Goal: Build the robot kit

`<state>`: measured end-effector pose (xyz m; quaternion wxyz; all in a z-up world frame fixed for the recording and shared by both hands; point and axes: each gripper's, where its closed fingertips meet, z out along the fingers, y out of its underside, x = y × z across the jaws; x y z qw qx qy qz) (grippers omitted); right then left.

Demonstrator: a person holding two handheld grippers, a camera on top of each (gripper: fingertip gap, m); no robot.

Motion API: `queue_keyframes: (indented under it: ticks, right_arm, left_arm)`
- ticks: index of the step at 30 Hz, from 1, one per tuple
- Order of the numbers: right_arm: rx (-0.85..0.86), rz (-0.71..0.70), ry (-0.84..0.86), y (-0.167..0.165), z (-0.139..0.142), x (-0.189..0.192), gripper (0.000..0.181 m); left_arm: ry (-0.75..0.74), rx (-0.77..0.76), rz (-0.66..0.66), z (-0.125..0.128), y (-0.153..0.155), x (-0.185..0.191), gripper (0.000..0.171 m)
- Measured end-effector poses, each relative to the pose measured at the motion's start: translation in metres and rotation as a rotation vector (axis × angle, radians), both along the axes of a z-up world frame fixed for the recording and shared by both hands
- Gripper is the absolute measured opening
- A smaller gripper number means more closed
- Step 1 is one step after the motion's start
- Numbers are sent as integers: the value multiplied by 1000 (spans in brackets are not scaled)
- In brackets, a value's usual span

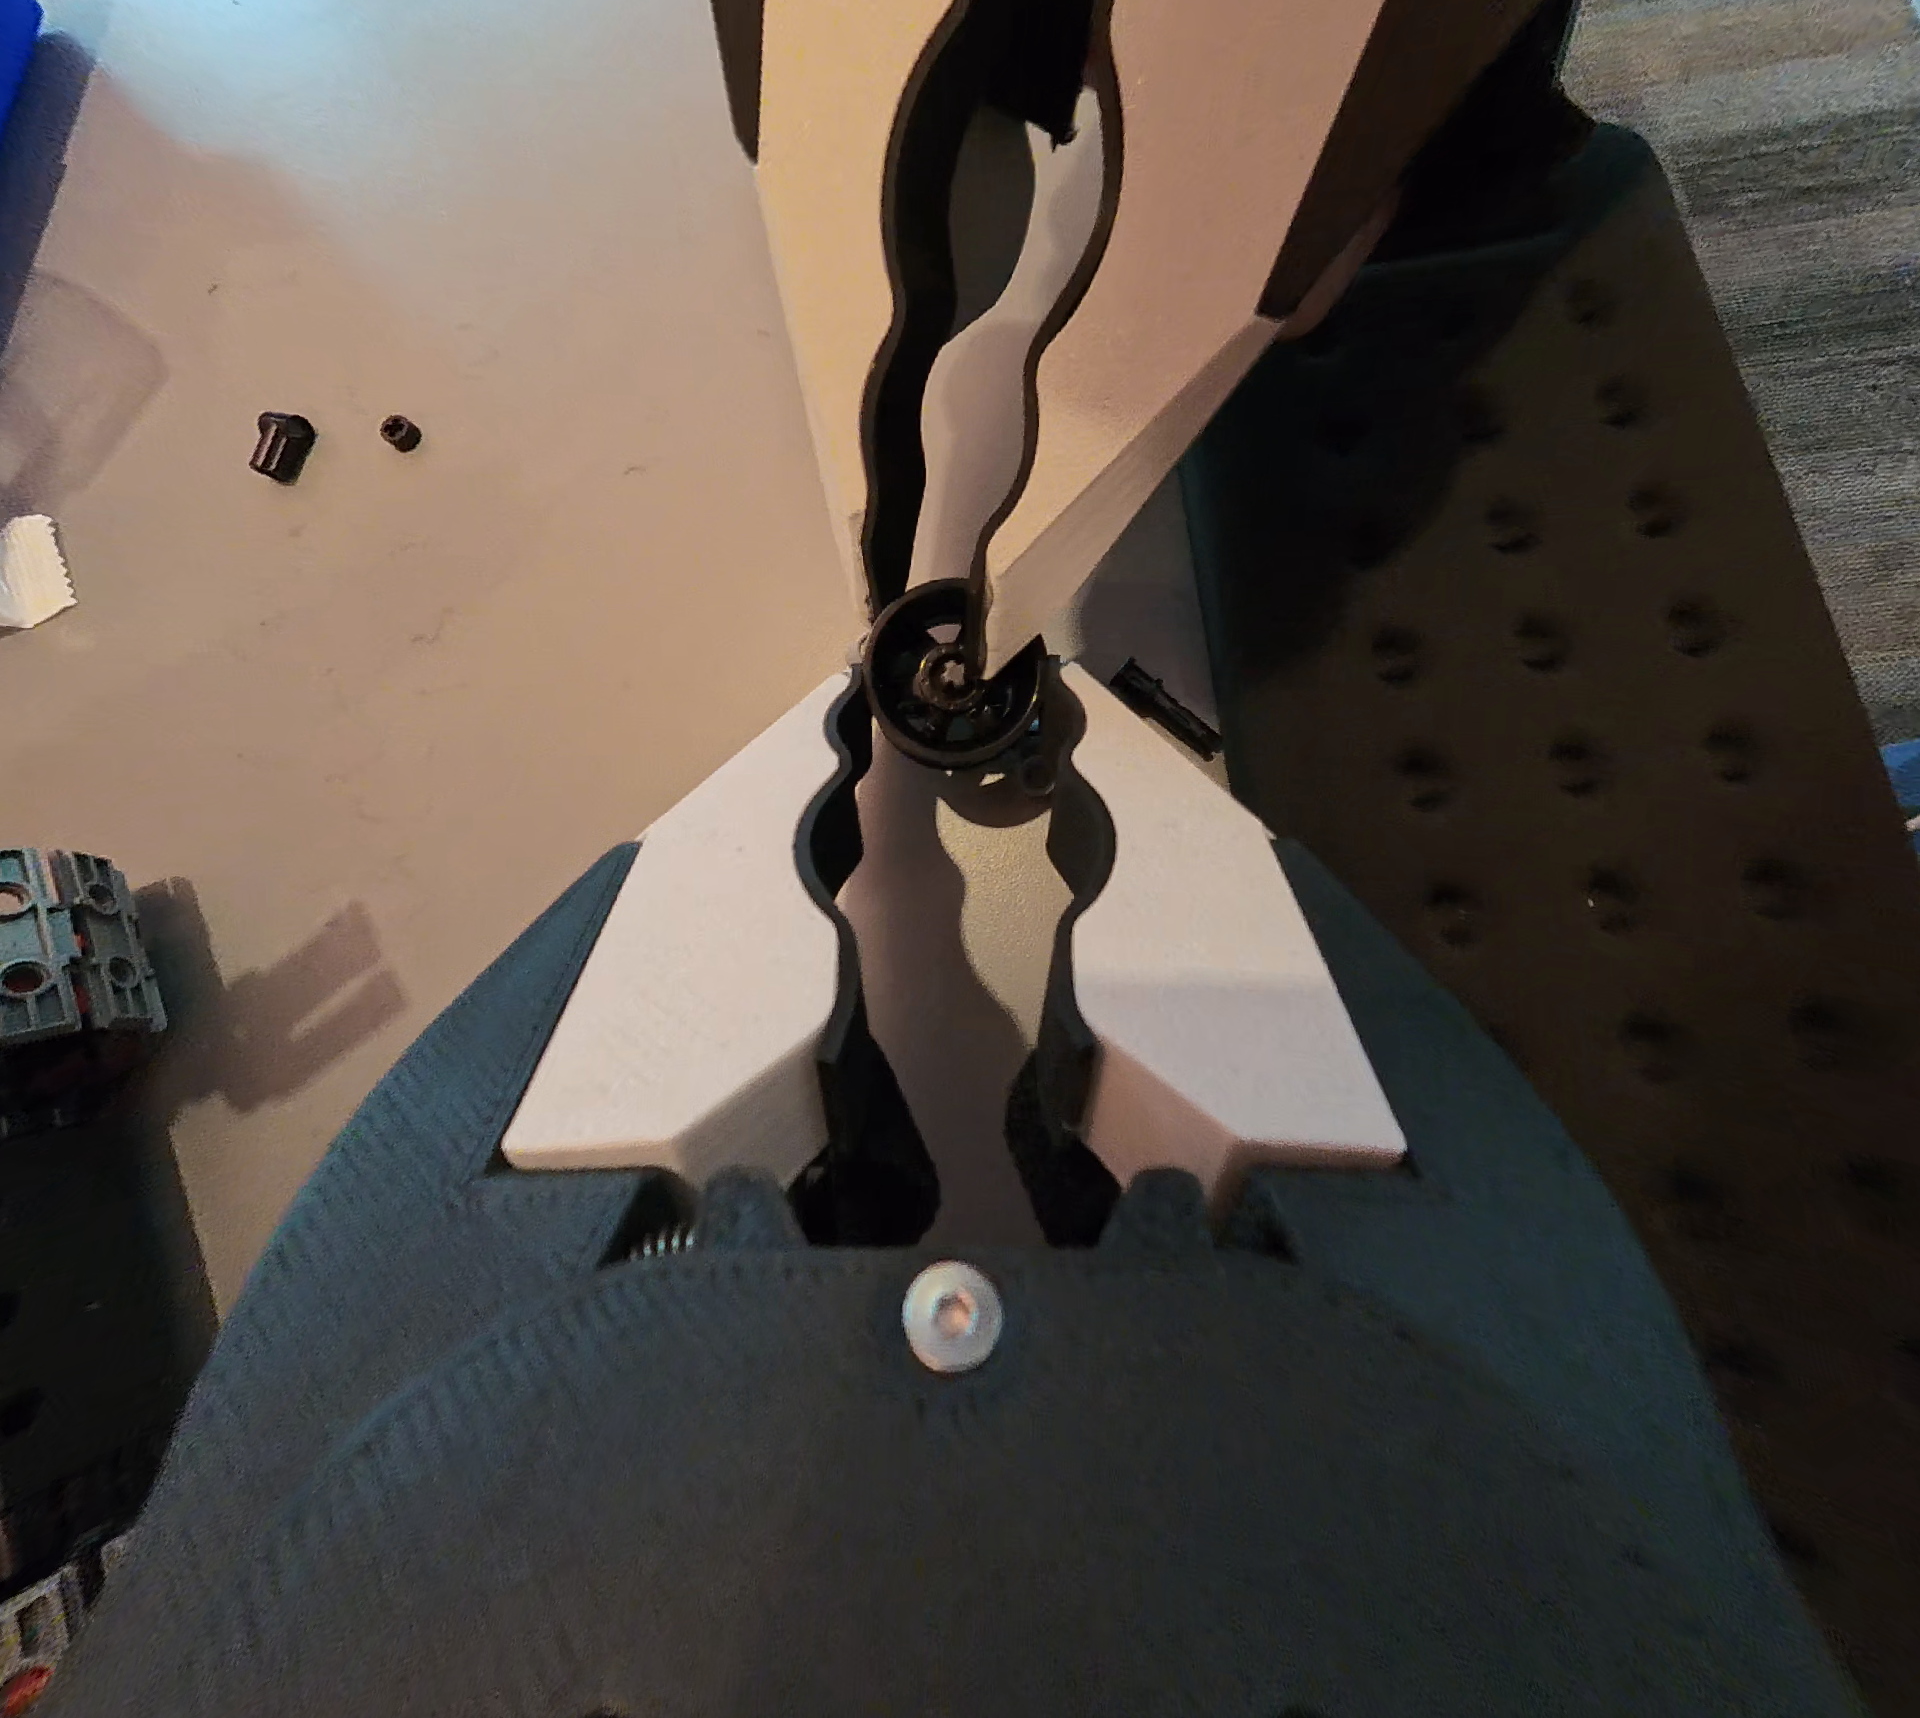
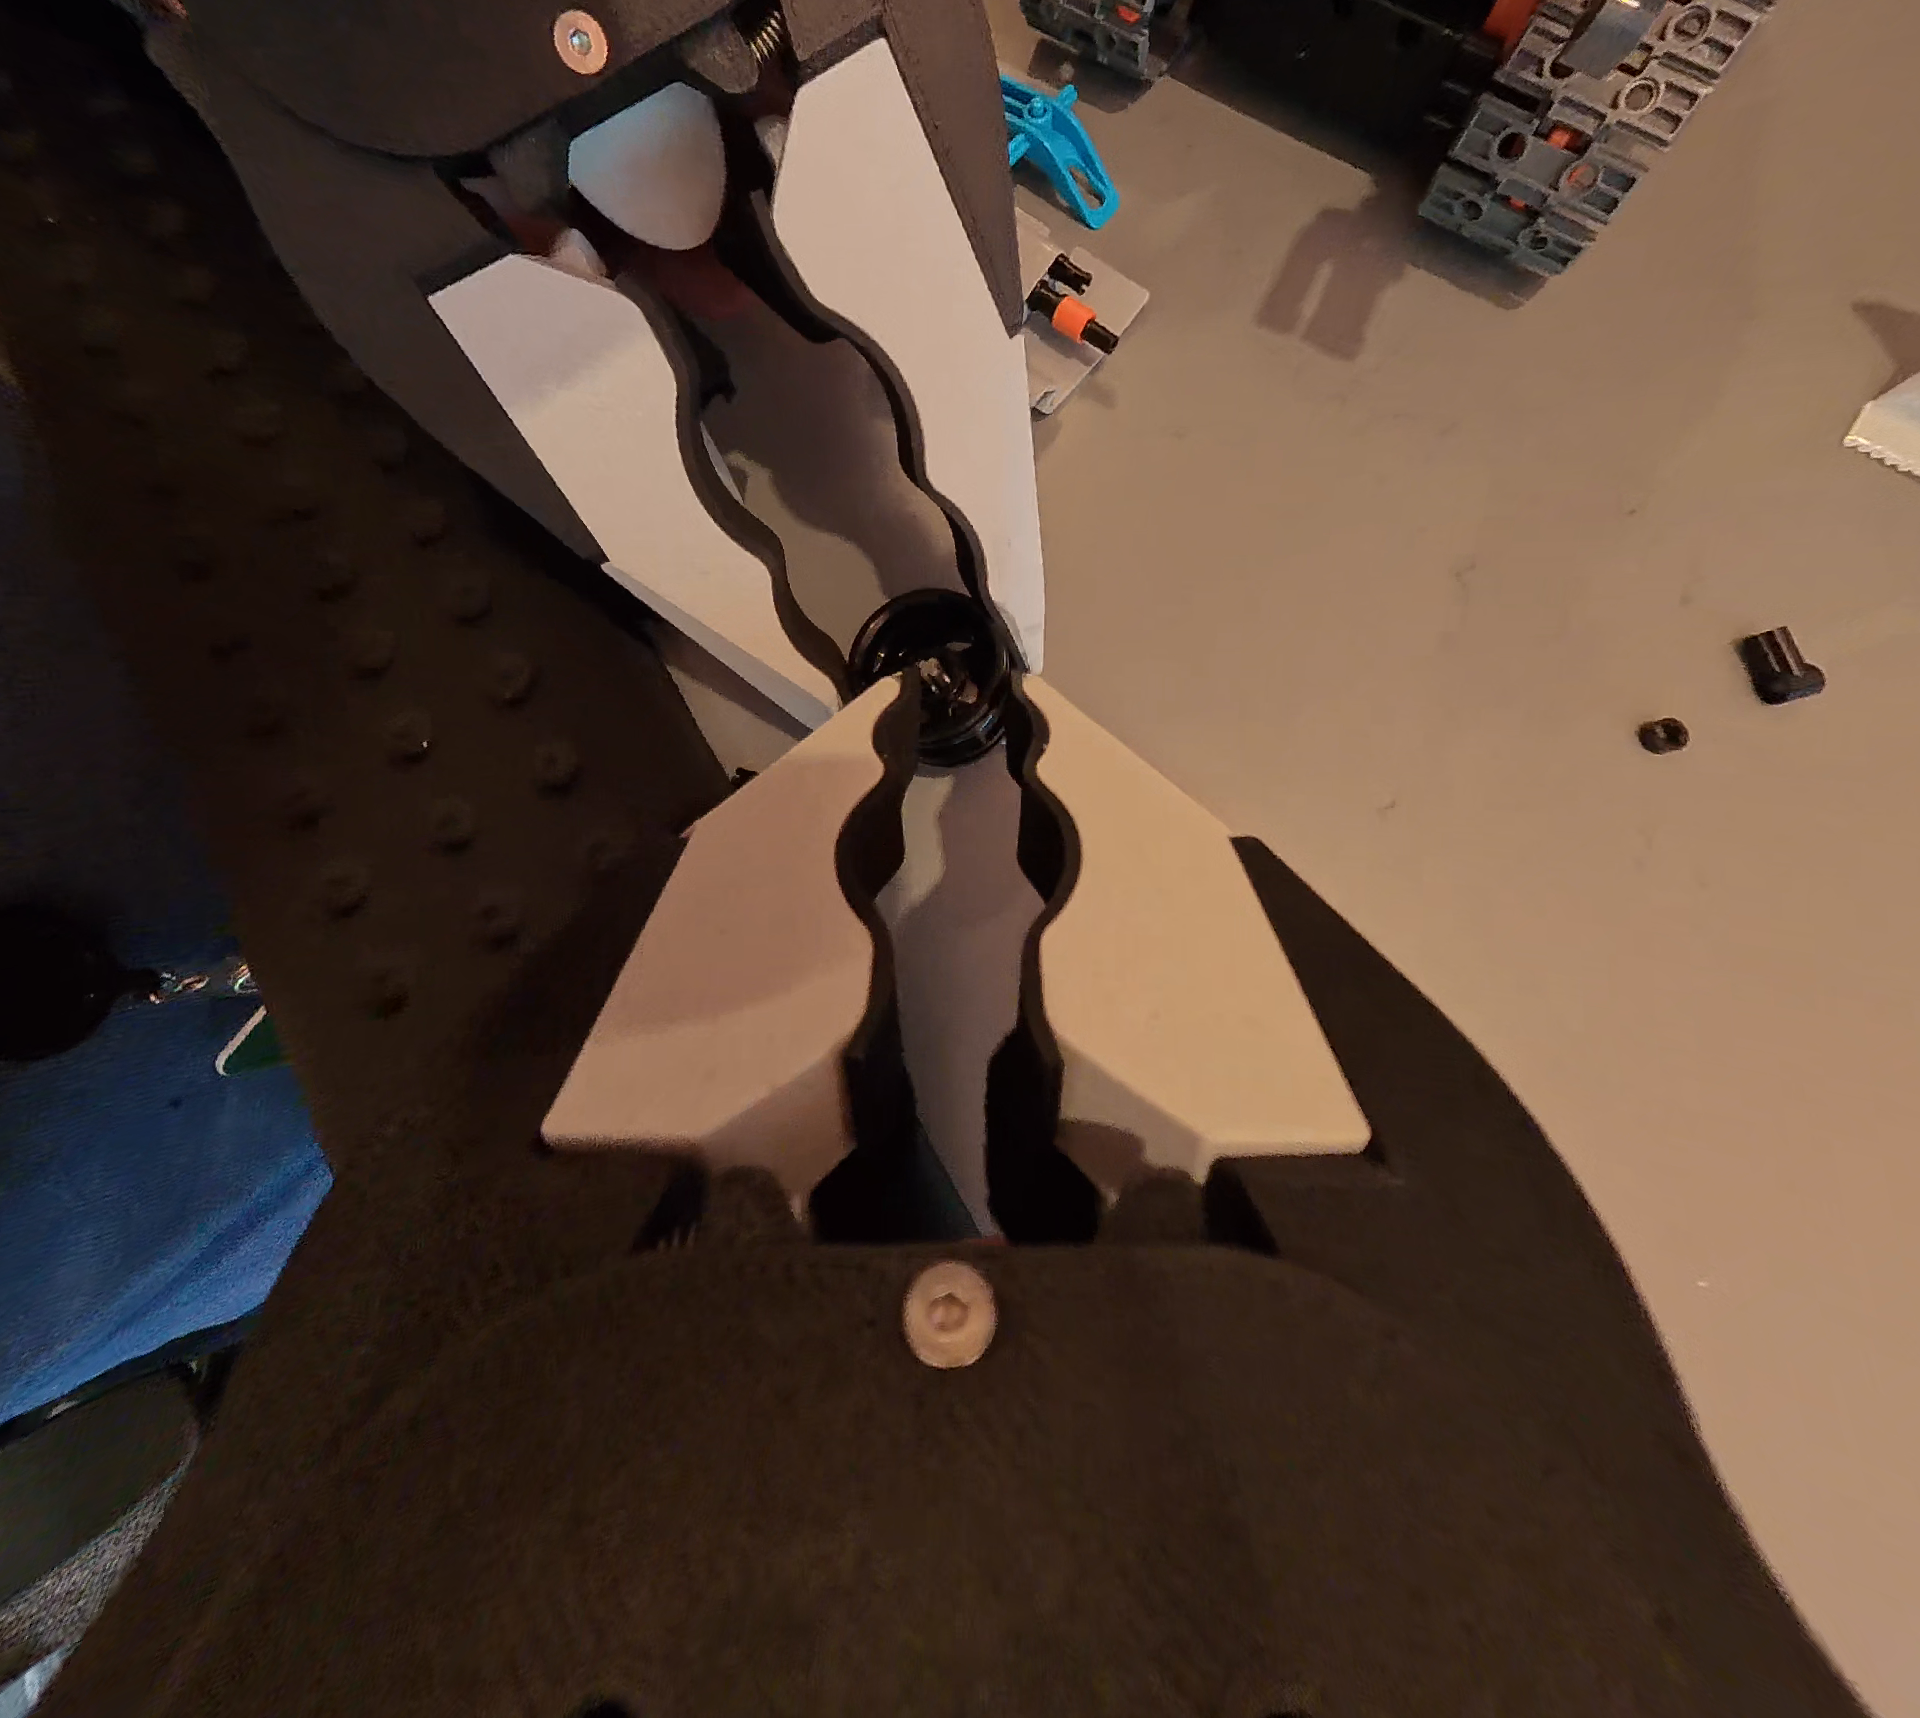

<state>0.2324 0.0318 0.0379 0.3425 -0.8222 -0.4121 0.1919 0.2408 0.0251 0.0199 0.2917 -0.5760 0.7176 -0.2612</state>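
Pinching: left gripper (image 1: 951, 712) and right gripper (image 2: 951, 712) both clamped 1 small black wheel hub (image 1: 951, 697) tip-to-tip | 2 black connectors (image 2: 1782, 666) lay well apart, right of right jaws.

Left gripper (image 1: 951, 712): dark ribbed printed body, silver hex screw (image 1: 953, 1330) at 6 o'clock, white wedge fingers (image 1: 727, 941) with black wavy inner pads. Right gripper (image 2: 951, 718): same build, pale screw (image 2: 949, 1315) at 6 o'clock.
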Motion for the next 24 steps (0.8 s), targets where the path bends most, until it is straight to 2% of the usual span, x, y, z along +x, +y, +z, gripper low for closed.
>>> queue_keyframes:
  ticks: [6,9,14,24]
  right_arm:
    - [-23,-10,25,2,0,5,11]
    - [-20,-28,47,6,-1,7,2]
    - [-21,-26,47,9,-1,7,1]
    - [-6,-37,69,11,-3,9,1]
  left_arm:
    - [35,14,-24,0,3,3,30]
    - [53,29,-33,-2,4,3,30]
    - [57,-16,-41,-2,4,3,30]
    - [78,19,-54,-4,5,5,29]
